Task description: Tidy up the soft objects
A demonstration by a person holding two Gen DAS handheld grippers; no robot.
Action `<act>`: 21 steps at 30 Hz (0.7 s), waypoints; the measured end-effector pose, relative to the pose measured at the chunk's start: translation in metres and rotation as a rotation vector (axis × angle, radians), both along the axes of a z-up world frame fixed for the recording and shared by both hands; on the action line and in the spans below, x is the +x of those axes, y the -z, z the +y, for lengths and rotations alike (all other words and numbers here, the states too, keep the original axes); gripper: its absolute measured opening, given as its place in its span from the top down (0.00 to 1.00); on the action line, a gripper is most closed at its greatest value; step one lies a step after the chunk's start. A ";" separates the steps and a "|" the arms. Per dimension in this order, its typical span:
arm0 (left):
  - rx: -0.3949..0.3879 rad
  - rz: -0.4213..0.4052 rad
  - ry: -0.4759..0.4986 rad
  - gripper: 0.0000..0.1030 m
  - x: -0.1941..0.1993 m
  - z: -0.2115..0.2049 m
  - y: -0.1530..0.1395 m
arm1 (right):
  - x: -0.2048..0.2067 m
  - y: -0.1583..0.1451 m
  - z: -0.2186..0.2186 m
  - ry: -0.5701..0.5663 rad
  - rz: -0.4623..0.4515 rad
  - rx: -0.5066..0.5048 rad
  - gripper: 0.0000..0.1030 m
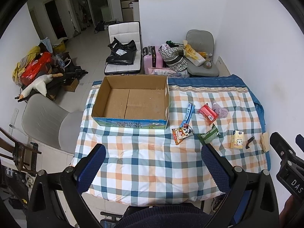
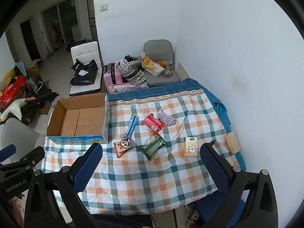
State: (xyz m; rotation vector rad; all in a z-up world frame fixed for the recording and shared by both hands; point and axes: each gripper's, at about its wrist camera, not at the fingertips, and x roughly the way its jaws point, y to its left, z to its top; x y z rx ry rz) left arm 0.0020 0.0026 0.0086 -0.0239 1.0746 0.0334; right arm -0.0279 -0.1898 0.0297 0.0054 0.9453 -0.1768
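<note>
Both my left gripper [image 1: 153,163] and right gripper [image 2: 151,162] hang spread wide and empty over the near edge of the checked quilt-covered table [image 2: 144,182]. The crinkly packets, like the green foil pouch [image 2: 153,147], lie mid-table beside the empty brown cardboard box [image 2: 57,114] at its far-left corner. I fear pinching quilt along with a thin packet, or slick foil slipping free.

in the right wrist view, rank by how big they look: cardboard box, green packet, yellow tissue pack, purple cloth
1. cardboard box, by far the largest.
2. green packet.
3. and 4. yellow tissue pack and purple cloth look about alike; the cloth lies farther from the camera and is crumpled, so I won't rank them.
</note>
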 end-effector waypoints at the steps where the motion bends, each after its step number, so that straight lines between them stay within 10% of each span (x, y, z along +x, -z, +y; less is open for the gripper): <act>1: 0.000 -0.002 0.000 0.00 0.000 0.000 0.000 | 0.000 0.000 0.001 0.001 0.002 -0.001 0.00; 21: 0.004 -0.017 -0.001 0.00 -0.001 -0.003 -0.003 | 0.001 -0.012 0.005 -0.004 -0.013 0.004 0.00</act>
